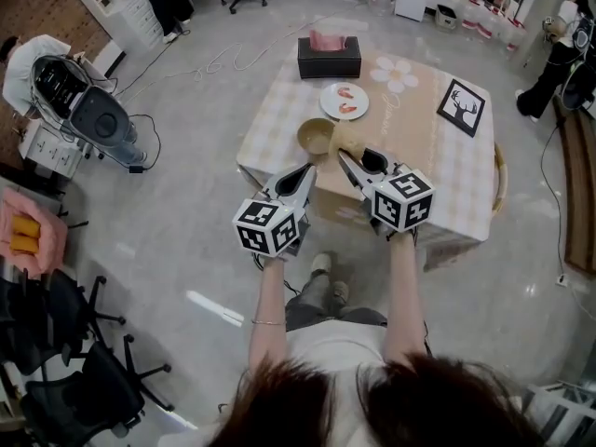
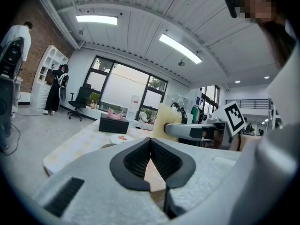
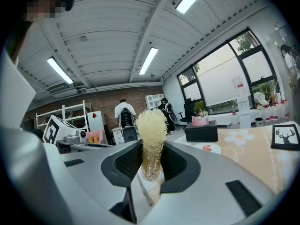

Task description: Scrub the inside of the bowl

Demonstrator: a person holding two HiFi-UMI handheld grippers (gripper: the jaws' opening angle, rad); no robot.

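Observation:
A tan bowl (image 1: 316,138) stands near the front edge of the checked table (image 1: 438,170). My right gripper (image 1: 348,163) is shut on a pale yellow loofah scrubber (image 1: 347,140), which sticks out just right of the bowl at about rim height. In the right gripper view the scrubber (image 3: 151,135) rises upright from the closed jaws (image 3: 151,168). My left gripper (image 1: 308,176) hovers just in front of the bowl with its jaws shut and nothing in them. The left gripper view shows its closed tips (image 2: 151,140), with the scrubber (image 2: 165,120) beyond.
A black tissue box (image 1: 329,57) sits at the table's far side, with a white plate of food (image 1: 344,101) in front of it. A framed deer picture (image 1: 461,107) lies at the right. Office chairs (image 1: 84,361) and equipment (image 1: 79,110) stand on the floor at the left.

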